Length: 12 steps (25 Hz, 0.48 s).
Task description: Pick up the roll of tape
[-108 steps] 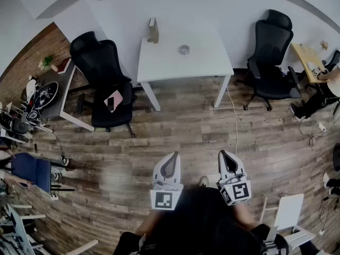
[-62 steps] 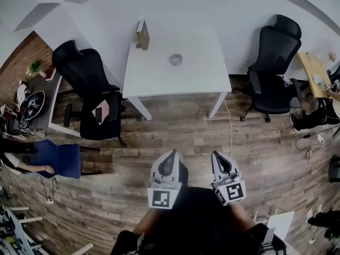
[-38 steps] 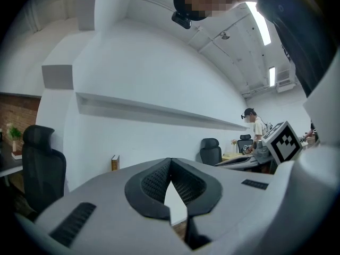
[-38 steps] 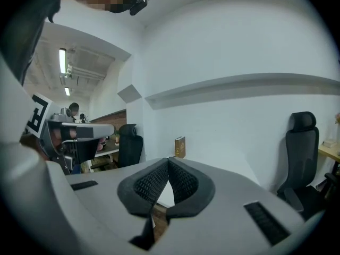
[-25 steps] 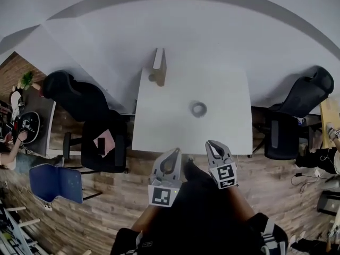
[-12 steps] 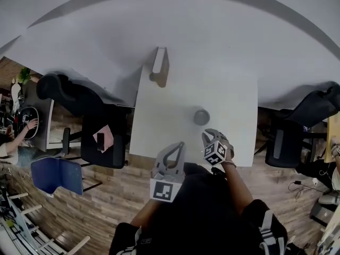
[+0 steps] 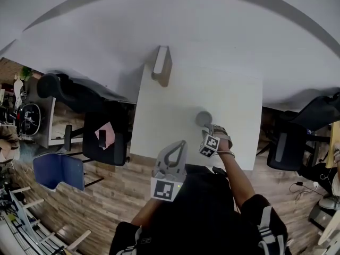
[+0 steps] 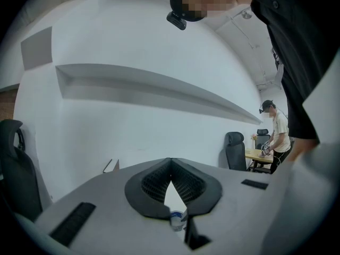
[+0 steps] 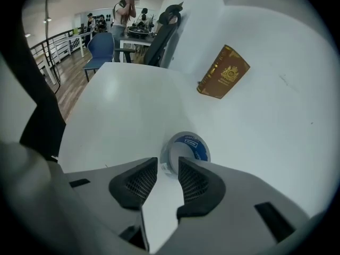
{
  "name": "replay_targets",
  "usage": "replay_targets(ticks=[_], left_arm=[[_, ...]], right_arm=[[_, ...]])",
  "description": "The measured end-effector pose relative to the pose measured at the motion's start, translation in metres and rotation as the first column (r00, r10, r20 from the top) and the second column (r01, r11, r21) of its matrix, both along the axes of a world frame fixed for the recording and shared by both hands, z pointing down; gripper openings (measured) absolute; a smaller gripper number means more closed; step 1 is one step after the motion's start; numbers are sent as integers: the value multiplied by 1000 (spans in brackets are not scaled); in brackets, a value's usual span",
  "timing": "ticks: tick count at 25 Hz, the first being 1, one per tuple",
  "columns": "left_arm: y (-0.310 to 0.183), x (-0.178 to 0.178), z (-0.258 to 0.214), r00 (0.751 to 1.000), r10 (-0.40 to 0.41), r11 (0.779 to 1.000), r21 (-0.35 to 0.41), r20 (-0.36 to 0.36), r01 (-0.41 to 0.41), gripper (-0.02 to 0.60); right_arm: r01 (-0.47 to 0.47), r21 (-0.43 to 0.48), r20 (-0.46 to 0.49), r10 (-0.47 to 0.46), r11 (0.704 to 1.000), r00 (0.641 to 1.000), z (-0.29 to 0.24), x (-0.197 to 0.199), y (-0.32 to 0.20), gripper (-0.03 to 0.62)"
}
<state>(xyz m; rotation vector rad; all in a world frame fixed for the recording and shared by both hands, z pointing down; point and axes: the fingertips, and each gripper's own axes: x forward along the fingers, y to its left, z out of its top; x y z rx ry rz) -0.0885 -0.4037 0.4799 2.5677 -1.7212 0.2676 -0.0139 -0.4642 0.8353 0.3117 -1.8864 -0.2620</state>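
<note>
The roll of tape (image 7: 202, 118) lies flat on the white table (image 7: 159, 126), right of its middle; it is white with a blue label (image 9: 187, 147). My right gripper (image 7: 206, 128) points steeply down just before the roll. Its jaws are opening, and in the right gripper view the roll's near left rim sits at the gap of the gripper (image 9: 167, 169), with no pad pressing on it. My left gripper (image 7: 181, 144) hovers at the table's front edge, apart from the roll, its fingertips meeting (image 8: 171, 163). Part of the roll (image 8: 177, 219) shows through the slit below them.
A brown book (image 7: 162, 66) stands at the table's back left edge, also seen as a book (image 9: 223, 72) behind the roll. A black chair (image 7: 103, 137) and a blue chair (image 7: 58, 170) stand left of the table, another black chair (image 7: 289, 147) to its right.
I have walked up to the table. The right gripper has dropped and tipped down onto the near side of the roll, its jaws spreading. The left gripper has edged forward over the table's front edge.
</note>
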Motion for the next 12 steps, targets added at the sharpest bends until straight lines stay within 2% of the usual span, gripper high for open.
replay_targets(ticks=[2,4,8,12], left_arm=[[0,-1,0,997,-41,999,-7,-64,40,17],[0,-2,1,996,-49,999,-12,-69,48,17],[6,-4,4,999,-2,1000,-11,51,3,17],[11,-8,4,999,-14,1000,-14,53,15,17]], right_arm=[[10,-12,-15,-10,1000,1000,10,-1,-2,141],[24,-7,-44,-24,1000,999,16,-1,-9,142],[44,-18,-96,-45,999,994,28,-2,-15,143],[97,-15,-179,-99,995,979,40,-2,-18,140]])
